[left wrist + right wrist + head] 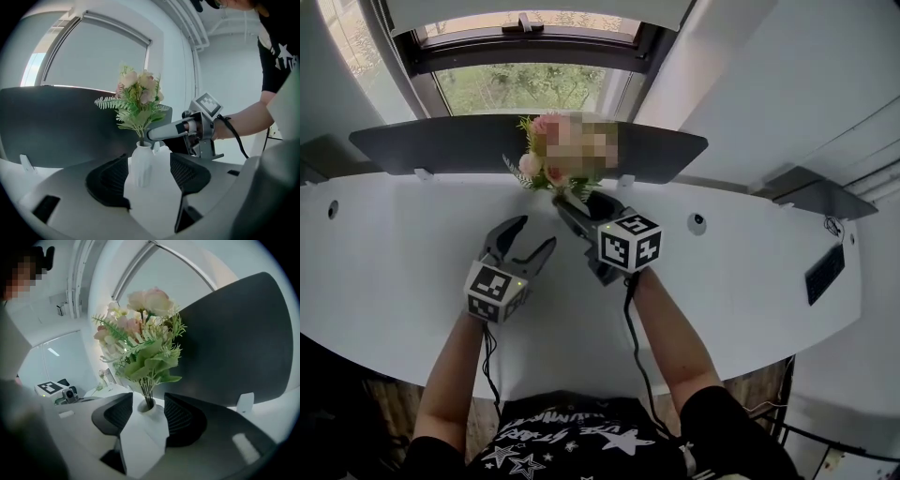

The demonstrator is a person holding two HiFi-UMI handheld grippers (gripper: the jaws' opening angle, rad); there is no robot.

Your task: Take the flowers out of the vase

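Head view: a white curved desk [394, 244] runs below a window [525, 89], with a dark panel [441, 145] standing along its far edge. The flowers [534, 167], pink and cream blooms with green fern sprigs, rise in front of that panel at the middle of the desk; a mosaic patch covers part of the bunch.

The right gripper [581, 208] reaches forward to the base of the bunch, its marker cube [630, 242] facing up. In the right gripper view its jaws are spread apart, one on each side of the neck of the white vase [151, 414], with the green stems rising out of the vase mouth between them. The jaws are not closed on anything, and whether either pad touches the vase cannot be told.

The left gripper [534, 234] hovers over bare desk, nearer the person and to the left of the right gripper, well short of the vase. Its jaws are also wide apart and hold nothing. The left gripper view shows the vase upright on the desk beyond the gap, the flowers still in it, and a right jaw level with the stems just above the vase mouth.
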